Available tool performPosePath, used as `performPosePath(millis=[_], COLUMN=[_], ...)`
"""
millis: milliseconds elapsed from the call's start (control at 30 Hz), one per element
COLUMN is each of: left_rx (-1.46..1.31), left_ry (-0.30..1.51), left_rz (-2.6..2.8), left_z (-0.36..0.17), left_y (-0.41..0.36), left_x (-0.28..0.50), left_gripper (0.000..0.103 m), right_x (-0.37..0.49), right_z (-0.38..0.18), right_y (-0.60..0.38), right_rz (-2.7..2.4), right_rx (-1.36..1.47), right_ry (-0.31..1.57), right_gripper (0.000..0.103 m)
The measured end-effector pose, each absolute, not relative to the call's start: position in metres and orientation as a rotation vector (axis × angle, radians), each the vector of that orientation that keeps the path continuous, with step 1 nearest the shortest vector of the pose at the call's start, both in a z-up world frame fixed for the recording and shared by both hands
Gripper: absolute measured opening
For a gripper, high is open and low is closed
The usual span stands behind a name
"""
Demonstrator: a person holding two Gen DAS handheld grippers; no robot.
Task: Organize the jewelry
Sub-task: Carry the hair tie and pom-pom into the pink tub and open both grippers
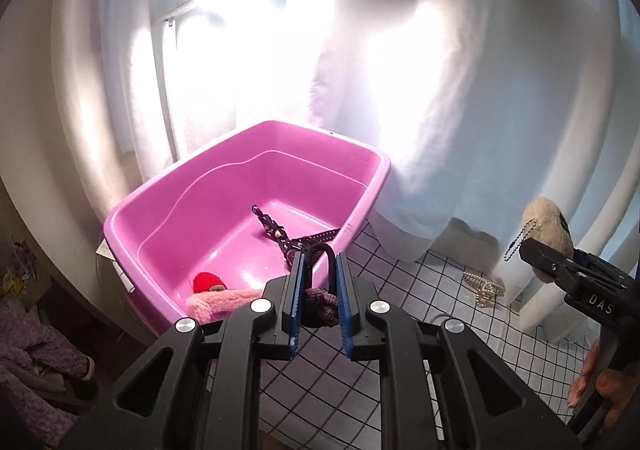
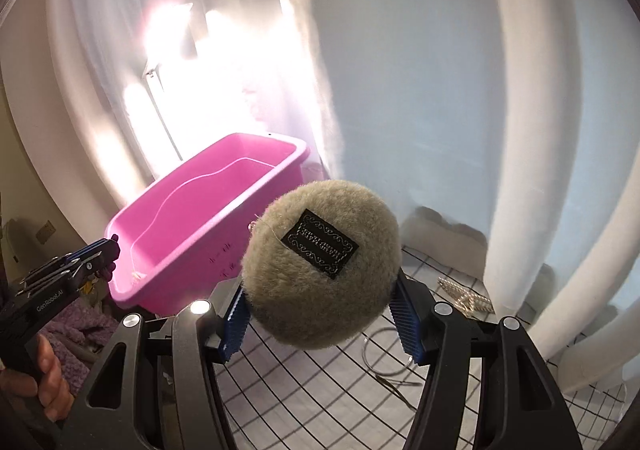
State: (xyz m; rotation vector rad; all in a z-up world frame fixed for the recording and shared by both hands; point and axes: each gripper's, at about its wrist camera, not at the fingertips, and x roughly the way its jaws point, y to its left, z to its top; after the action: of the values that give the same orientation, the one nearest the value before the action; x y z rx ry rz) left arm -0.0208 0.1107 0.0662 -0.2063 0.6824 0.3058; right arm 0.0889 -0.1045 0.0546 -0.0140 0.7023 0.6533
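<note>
My right gripper (image 2: 322, 324) is clamped on a round, beige plush pom-pom (image 2: 320, 262), its blue pads pressed against either side of the ball; a black woven label (image 2: 320, 243) with pale lettering faces the camera (the words are too small for me to read). From my left wrist view the same pom-pom (image 1: 546, 224) shows with a short ball chain (image 1: 520, 240) dangling from it.

My left gripper (image 1: 318, 282) stands narrow, its blue pads nipping a dark curved piece (image 1: 322, 256) with a mauve knitted thing (image 1: 320, 302) just beneath; I cannot tell whether the two are one item.

Just beyond those fingertips sits the pink plastic tub (image 1: 224, 186), with a dark chain-like piece (image 1: 280, 232) lying on its floor and, at its near wall, a red knitted bit (image 1: 208, 282) beside a pink fuzzy item (image 1: 224, 300).

The tub rests on a white cloth with a black grid (image 2: 320, 390). A pearl hair clip (image 1: 482, 286) lies on that cloth, well apart from the tub, near the foot of the white curtains (image 2: 420, 90). A thin wire loop (image 2: 386, 360) lies on the grid below my right pads. Purple fuzzy fabric (image 1: 28, 350) is heaped at the far left.
</note>
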Motion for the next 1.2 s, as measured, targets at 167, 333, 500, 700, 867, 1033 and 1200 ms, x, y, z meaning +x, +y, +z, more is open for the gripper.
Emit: performPosePath(millis=[167, 333, 500, 700, 867, 1033, 1200], left_rx=[-0.204, -0.224, -0.242, -0.268, -0.289, -0.301, -0.303], left_ry=[0.696, 0.75, 0.815, 0.881, 0.926, 0.955, 0.97], left_rz=[0.345, 0.349, 0.33, 0.31, 0.303, 0.302, 0.301], left_z=[0.066, 0.051, 0.031, 0.007, -0.006, -0.011, -0.013], left_y=[0.18, 0.232, 0.261, 0.279, 0.289, 0.294, 0.297], left_x=[0.002, 0.025, 0.043, 0.06, 0.067, 0.073, 0.076], left_gripper=[0.016, 0.016, 0.016, 0.016, 0.016, 0.018, 0.027], right_x=[0.112, 0.136, 0.157, 0.17, 0.178, 0.186, 0.188], right_z=[0.068, 0.063, 0.042, 0.014, -0.002, -0.011, -0.013], right_y=[-0.021, 0.05, 0.106, 0.141, 0.149, 0.156, 0.158], right_rz=[0.719, 0.747, 0.751, 0.727, 0.7, 0.676, 0.657], right_rx=[-0.016, -0.043, -0.107, -0.17, -0.201, -0.217, -0.222], right_ry=[0.699, 0.747, 0.822, 0.918, 0.971, 1.004, 1.014], right_gripper=[0.059, 0.059, 0.059, 0.059, 0.059, 0.059, 0.06])
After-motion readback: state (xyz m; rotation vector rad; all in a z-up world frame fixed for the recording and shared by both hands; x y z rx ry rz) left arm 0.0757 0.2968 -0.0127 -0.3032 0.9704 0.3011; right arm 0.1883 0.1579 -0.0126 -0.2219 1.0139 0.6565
